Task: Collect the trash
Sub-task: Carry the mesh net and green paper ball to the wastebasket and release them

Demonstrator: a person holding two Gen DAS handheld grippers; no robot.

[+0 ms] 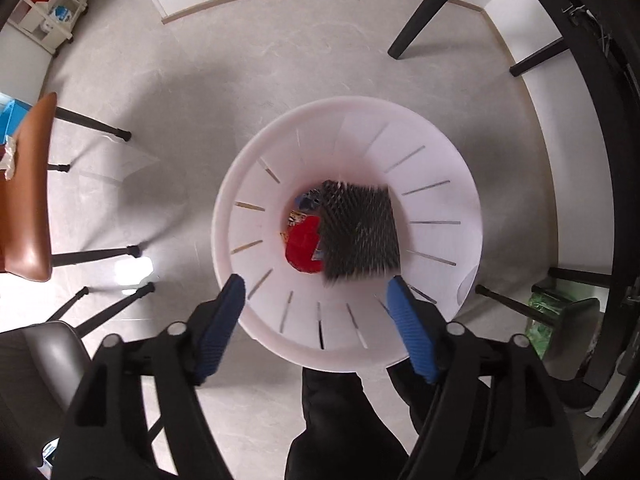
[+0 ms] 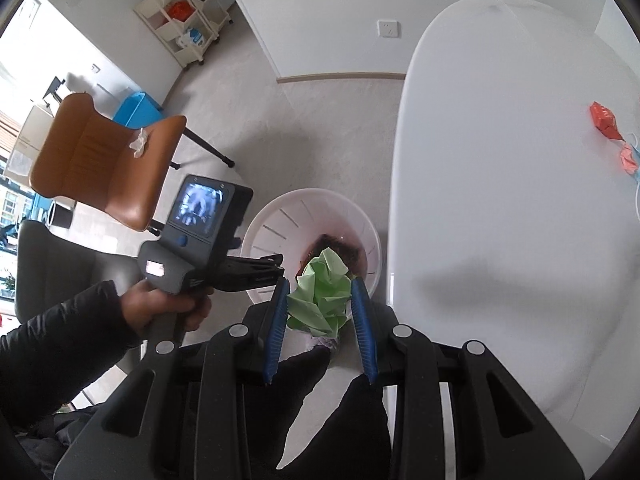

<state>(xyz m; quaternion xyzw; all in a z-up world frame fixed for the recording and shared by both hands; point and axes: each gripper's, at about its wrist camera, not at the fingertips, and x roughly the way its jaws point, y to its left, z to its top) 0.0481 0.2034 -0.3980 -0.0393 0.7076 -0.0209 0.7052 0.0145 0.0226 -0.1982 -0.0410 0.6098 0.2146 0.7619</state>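
Observation:
A white slotted trash bin (image 1: 348, 332) stands on the floor. In the left wrist view a dark grey patterned sheet (image 1: 360, 232), blurred, is inside it over red (image 1: 304, 244) and blue wrappers. My left gripper (image 1: 316, 288) is open and empty above the bin's near rim. My right gripper (image 2: 320, 284) is shut on a crumpled green paper (image 2: 320, 292), held above the bin (image 2: 272, 220), beside the white table (image 2: 500, 160). The left gripper's body (image 2: 200, 236) shows in a hand at the left. A red wrapper (image 2: 606, 120) and pink scrap (image 2: 629, 160) lie on the table.
A brown chair (image 2: 108, 160) with a white crumpled scrap (image 2: 139, 143) on its seat stands left of the bin. Black chair legs (image 1: 424, 12) and table legs ring the bin. A green bag (image 1: 544, 312) sits at right. A grey chair (image 2: 48, 256) is near left.

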